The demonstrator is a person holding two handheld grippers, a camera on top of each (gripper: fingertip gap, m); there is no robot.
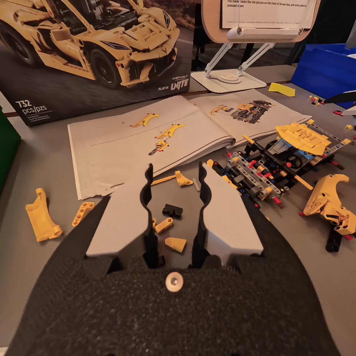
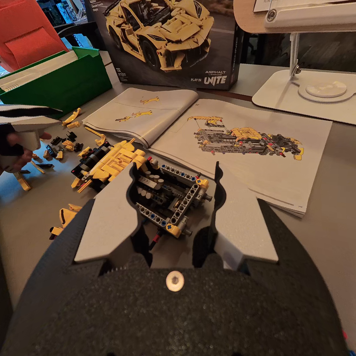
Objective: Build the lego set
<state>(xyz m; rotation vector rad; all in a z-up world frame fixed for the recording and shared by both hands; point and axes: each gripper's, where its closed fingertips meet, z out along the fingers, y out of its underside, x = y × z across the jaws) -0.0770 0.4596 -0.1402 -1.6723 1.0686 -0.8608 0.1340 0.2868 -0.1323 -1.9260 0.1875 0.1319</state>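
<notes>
Between the spread grey fingers of the left gripper (image 1: 175, 169), which hangs wide and empty over the grey table (image 1: 48, 165), lie a small black connector brick (image 1: 172, 210), a yellow pin-joint piece (image 1: 163, 225) and a yellow wedge tile (image 1: 176, 244). Ahead of it the open instruction booklet (image 1: 134, 146) shows printed drawings of yellow parts, and beyond that stands the dark printed set box (image 1: 92, 57) picturing a yellow sports car; it carries a piece count and game branding, which I leave unquoted. Left of the gripper rest a curved yellow panel (image 1: 41, 215) and a short yellow holed beam (image 1: 82, 212). To its right sits the half-built black, grey and yellow car chassis (image 1: 279, 163), with a yellow wheel-arch subassembly (image 1: 327, 202) beside it.

The right gripper (image 2: 175, 167) is also spread wide, its fingers straddling the chassis's grey holed frame (image 2: 173, 198); whether they touch it cannot be told. Farther left stands a green bin (image 2: 57, 82); ahead to the right, a white document stand (image 2: 308, 92) holds a printed sheet.
</notes>
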